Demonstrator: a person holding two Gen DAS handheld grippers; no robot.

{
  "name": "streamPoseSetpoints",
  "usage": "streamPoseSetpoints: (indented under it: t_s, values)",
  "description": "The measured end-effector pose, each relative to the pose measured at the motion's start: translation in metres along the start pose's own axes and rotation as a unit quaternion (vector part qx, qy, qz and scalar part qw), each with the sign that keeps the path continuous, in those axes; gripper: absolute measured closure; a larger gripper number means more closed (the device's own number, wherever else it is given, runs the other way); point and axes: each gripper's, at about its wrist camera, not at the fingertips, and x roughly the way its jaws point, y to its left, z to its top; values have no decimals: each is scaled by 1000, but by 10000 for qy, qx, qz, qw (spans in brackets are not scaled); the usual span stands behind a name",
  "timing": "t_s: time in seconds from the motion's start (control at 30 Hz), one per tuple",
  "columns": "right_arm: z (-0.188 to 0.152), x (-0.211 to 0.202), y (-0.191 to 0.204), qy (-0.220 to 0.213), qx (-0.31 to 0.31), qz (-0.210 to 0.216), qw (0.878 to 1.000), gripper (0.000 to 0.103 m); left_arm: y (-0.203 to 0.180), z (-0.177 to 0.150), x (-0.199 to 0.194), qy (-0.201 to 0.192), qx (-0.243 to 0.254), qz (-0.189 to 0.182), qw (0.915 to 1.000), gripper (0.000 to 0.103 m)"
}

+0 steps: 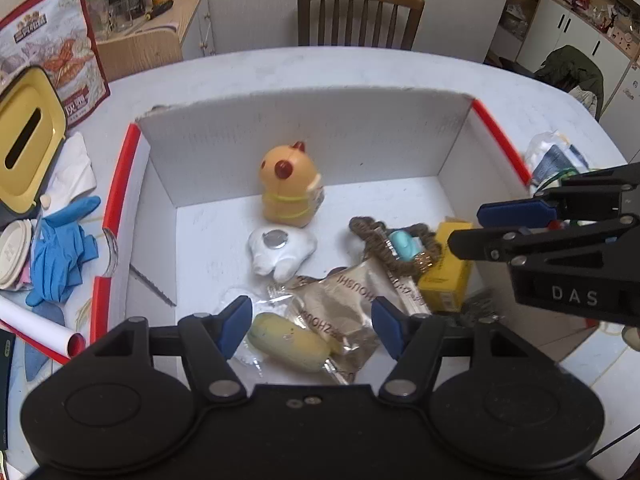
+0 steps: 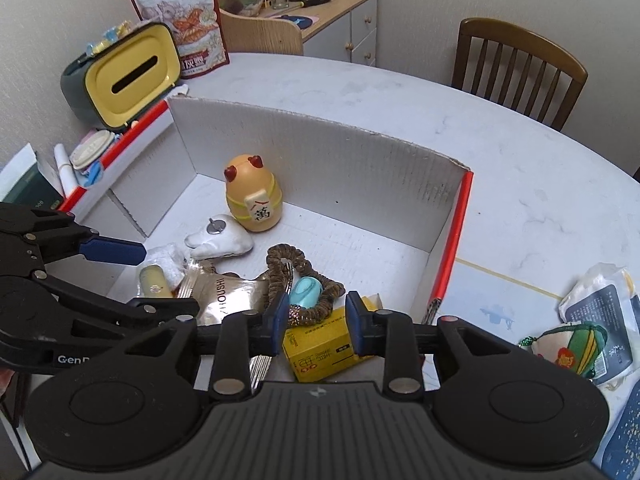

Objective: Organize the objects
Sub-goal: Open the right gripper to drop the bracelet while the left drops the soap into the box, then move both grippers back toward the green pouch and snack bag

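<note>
A white cardboard box (image 1: 304,136) (image 2: 320,160) with red edges holds an orange toy figure (image 1: 289,184) (image 2: 254,196), a white tooth-shaped toy (image 1: 280,254) (image 2: 219,238), a brown scrunchie (image 1: 394,250) (image 2: 298,280) with a teal piece (image 2: 306,291), a yellow box (image 1: 446,270) (image 2: 320,346), a tan snack packet (image 1: 344,308) (image 2: 228,298) and a yellow oblong item (image 1: 290,340) (image 2: 151,280). My left gripper (image 1: 310,326) (image 2: 132,276) is open above the yellow oblong item. My right gripper (image 2: 316,326) (image 1: 468,226) is open, its fingers either side of the yellow box's top.
On the table left of the box are a yellow tissue box (image 1: 24,140) (image 2: 132,72), blue gloves (image 1: 60,248), a snack bag (image 1: 52,48) (image 2: 180,20) and round lids (image 1: 14,254). Packets (image 2: 592,332) lie to the right. A wooden chair (image 1: 360,16) (image 2: 516,68) stands behind.
</note>
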Motion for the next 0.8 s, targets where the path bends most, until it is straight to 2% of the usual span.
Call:
streamPoseSetpoints:
  t_s: [0.23,0.33,0.6,0.8]
  values:
    - [-4,-23,-3,-188,-1,133,9997,71,-15,-2,-18,-249,83,42,9996,31]
    - [-6,-36,-6,-324,-5,173,9993,53,-21,-2,-27,-357,82,58,9993,30]
    - [-16,-73,-19,-619,13,322,9976,50,-47,-3,-52,-632,140,54,9979,24]
    - [-26,-98,-31,-815,54,429,9957,42,-69,-3,-65,-804,157,72,9966,20]
